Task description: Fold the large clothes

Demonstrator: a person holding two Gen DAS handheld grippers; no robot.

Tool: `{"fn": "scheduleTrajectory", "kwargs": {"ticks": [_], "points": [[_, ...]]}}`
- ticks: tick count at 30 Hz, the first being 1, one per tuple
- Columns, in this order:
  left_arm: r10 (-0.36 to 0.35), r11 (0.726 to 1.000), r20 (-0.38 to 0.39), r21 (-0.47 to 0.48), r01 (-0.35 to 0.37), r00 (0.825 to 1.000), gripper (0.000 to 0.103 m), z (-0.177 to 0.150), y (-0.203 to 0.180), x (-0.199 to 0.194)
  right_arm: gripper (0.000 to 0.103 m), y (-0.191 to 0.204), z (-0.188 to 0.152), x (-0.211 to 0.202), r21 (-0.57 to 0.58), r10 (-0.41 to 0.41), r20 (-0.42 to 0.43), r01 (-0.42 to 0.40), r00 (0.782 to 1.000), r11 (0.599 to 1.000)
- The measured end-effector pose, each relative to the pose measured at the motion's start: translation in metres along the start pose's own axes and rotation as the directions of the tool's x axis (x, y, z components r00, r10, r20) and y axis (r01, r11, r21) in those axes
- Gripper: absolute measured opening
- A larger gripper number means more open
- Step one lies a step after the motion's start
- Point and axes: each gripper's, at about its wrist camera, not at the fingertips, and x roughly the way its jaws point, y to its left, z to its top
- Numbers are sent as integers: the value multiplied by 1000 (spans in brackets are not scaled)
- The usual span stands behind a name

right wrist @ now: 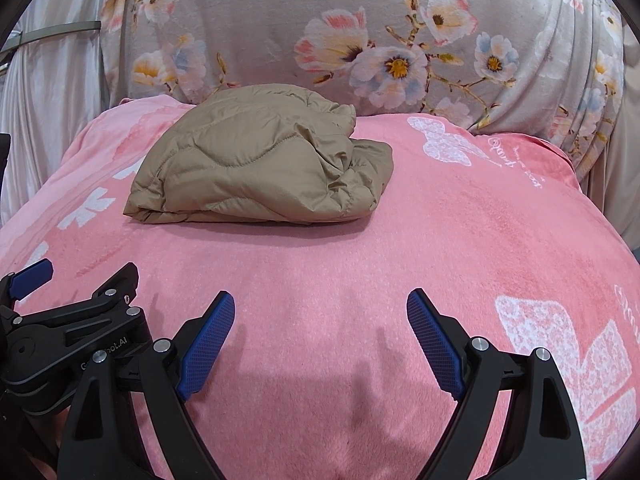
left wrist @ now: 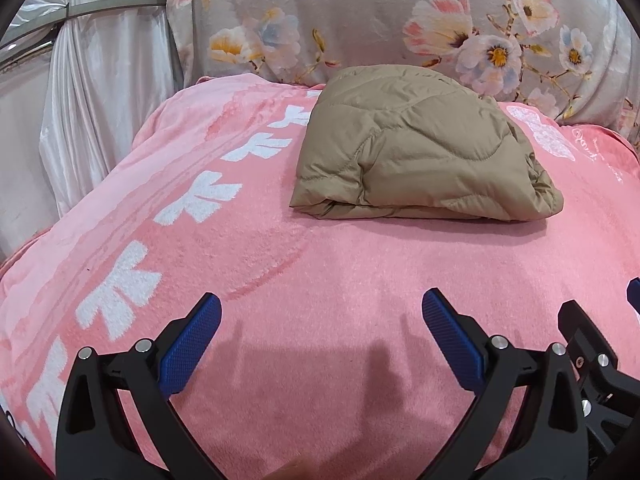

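A tan quilted jacket lies folded into a thick bundle on the pink blanket, toward the far side. My left gripper hovers open over the near part of the blanket, well short of the jacket, nothing between its blue pads. My right gripper is open too, equally far back from the bundle, with empty space between its pads. The two grippers sit side by side: the right one's black frame shows at the left view's right edge, the left one's frame at the right view's left edge.
A grey floral cover rises behind the blanket like a backrest. White satin curtains and a metal rail stand at the far left. The blanket bears white bow and butterfly prints and drops off at its left and right edges.
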Motion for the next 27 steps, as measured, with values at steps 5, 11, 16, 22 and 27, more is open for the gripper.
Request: {"fn": "scheduleTrajectory", "kwargs": {"ticks": [5, 11, 16, 22, 27], "points": [[0, 1000, 1, 1, 0, 1000, 98, 0, 0, 0, 86, 0, 0, 0, 0, -1, 1, 1, 1000, 1000], [0, 1000, 2, 3, 0, 1000, 98, 1, 1, 0, 86, -1, 0, 0, -1, 1, 0, -1, 1000, 1000], [1, 1000, 3, 3, -1, 1000, 98, 3, 3, 1, 86, -1, 0, 0, -2, -1, 1, 1, 1000, 1000], [2, 1000, 3, 3, -2, 1000, 98, 2, 2, 0, 86, 0, 0, 0, -3, -1, 1, 1, 1000, 1000], [2, 1000, 4, 4, -2, 1000, 98, 2, 3, 1, 86, -1, 0, 0, -3, 0, 1, 0, 1000, 1000]]}}
